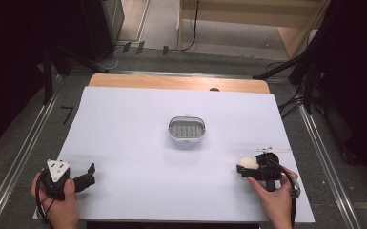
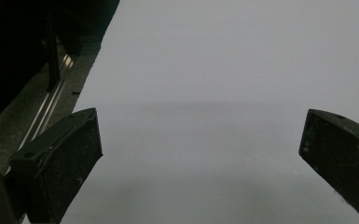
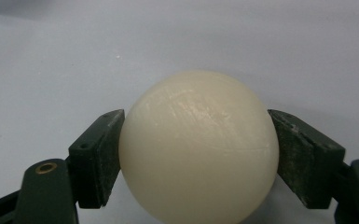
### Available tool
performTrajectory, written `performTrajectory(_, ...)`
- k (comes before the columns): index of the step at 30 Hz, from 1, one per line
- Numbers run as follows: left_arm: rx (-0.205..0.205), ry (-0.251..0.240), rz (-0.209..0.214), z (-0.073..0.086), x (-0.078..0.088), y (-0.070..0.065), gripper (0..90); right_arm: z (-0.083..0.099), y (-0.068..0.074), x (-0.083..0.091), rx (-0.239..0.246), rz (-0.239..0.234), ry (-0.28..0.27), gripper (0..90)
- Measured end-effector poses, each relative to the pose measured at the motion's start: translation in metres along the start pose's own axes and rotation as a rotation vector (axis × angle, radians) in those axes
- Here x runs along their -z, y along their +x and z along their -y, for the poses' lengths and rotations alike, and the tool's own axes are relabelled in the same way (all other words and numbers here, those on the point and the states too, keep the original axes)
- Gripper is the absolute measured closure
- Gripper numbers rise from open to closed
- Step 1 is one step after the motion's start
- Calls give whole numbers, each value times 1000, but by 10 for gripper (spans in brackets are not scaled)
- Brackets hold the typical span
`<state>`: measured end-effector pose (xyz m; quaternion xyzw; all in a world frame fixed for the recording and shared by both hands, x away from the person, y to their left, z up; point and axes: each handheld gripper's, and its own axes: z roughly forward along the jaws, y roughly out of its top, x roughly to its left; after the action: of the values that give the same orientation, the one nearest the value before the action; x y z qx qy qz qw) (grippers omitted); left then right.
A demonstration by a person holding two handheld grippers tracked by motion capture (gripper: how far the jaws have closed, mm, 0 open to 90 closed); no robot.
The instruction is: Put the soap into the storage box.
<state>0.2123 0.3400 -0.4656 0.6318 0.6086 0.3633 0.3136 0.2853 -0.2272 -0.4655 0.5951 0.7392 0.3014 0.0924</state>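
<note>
Two hand-held grippers are working over a white sheet (image 1: 138, 143) that is covering the table. The right gripper (image 1: 244, 168) is sitting near the sheet's right front corner, gripped by the person's right hand (image 1: 277, 195), and its jaws are pointing toward the left of the high view. A cream-white ball (image 3: 198, 145) is sitting between those jaws; in the right gripper view both black pads are pressing against the ball's sides, one on each flank, so the claw is clamped on the ball. In the high view the ball (image 1: 248, 163) is showing as a pale round shape at the tip of that gripper, low over the sheet; whether it is touching the sheet cannot be told.

The left gripper (image 1: 93, 174) is resting near the sheet's left front corner, held by the left hand (image 1: 62, 202), with its grey three-cornered plate facing up. Its jaws are standing wide apart, and in the left gripper view nothing but bare sheet is lying between them.

One small oval white tray (image 1: 187, 130) with a slotted floor is lying at the middle of the sheet, well apart from both grippers and from the ball.
</note>
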Motion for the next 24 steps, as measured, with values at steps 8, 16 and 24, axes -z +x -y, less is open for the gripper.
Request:
performTrajectory(8,-3,3,-1,0,-1,0,0,-1,-2,0,-9,-27,14,236)
performTrajectory(16,-5,4,-5,0,-1,-1,0,-1,4,0,3,-12,15,240)
performTrajectory(24,-7,3,-5,0,-1,-1,0,-6,8,6,-1,-11,7,242)
